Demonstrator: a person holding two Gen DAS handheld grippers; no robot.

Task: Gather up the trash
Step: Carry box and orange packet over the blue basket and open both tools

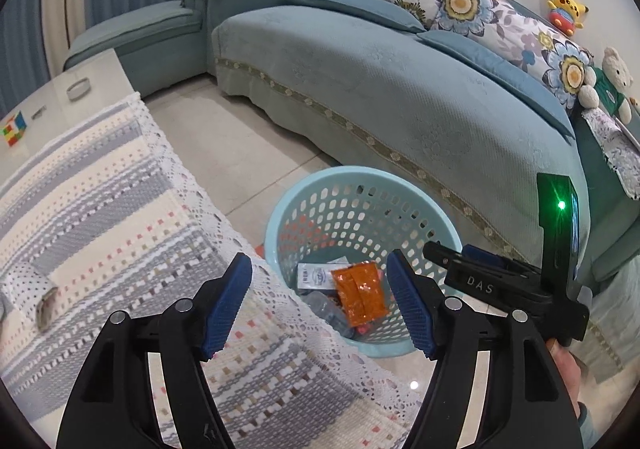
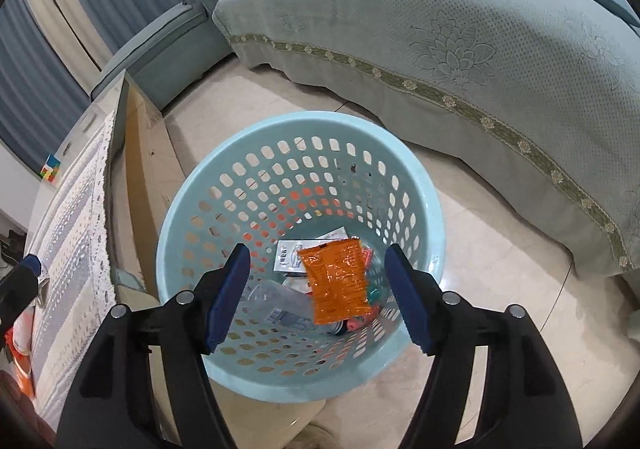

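A light blue perforated trash basket (image 2: 424, 217) stands on the floor between the table and the sofa; it also shows in the left wrist view (image 1: 280, 217). Inside lie an orange snack packet (image 2: 336, 281), a white sachet (image 2: 290, 255), a clear plastic bottle (image 2: 280, 301) and small red and green bits. The orange packet (image 1: 360, 289) and white sachet (image 1: 314, 275) also show in the left wrist view. My right gripper (image 2: 318, 299) is open and empty right above the basket. My left gripper (image 1: 320, 307) is open and empty over the table edge, beside the basket. The right gripper body (image 1: 500, 281) shows at its right.
A table with a striped woven cloth (image 1: 100, 217) stands left of the basket. On it lie a puzzle cube (image 1: 14, 129), a small round dish (image 1: 78, 88) and a dotted cloth bundle (image 1: 28, 289). A teal sofa (image 1: 380, 89) with floral cushions and plush toys curves behind.
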